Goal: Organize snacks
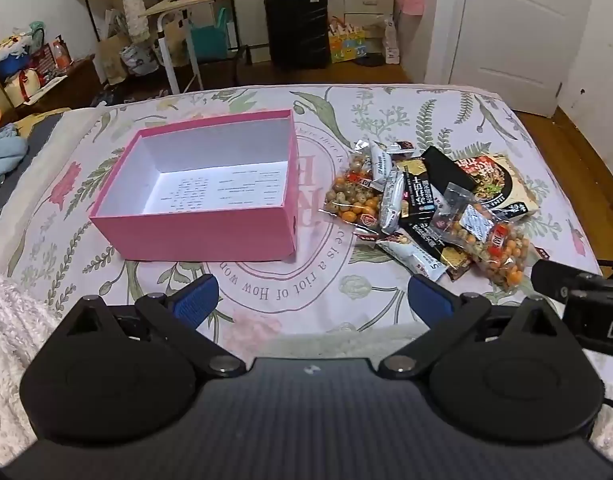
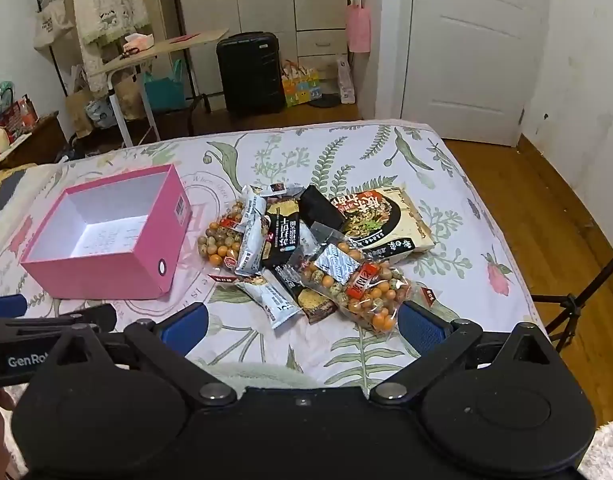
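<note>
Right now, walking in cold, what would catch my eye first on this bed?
The open pink box, bare inside, sits on the floral bedspread. Just to its right sprawls a heap of snack packets, clear bags of orange and green coated nuts among them. Both grippers hang open in front, holding nothing.

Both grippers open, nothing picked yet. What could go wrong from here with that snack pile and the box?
1. The snack pile is overlapped: the nearest clear bag of coated nuts lies over black packets, so the right gripper may drag neighbours or pinch two.
2. The pink box sits on a soft bedsheet; a bump from the left gripper could shift or tip it.
3. The glossy noodle pack lies flat, hard to get fingers under.
</note>
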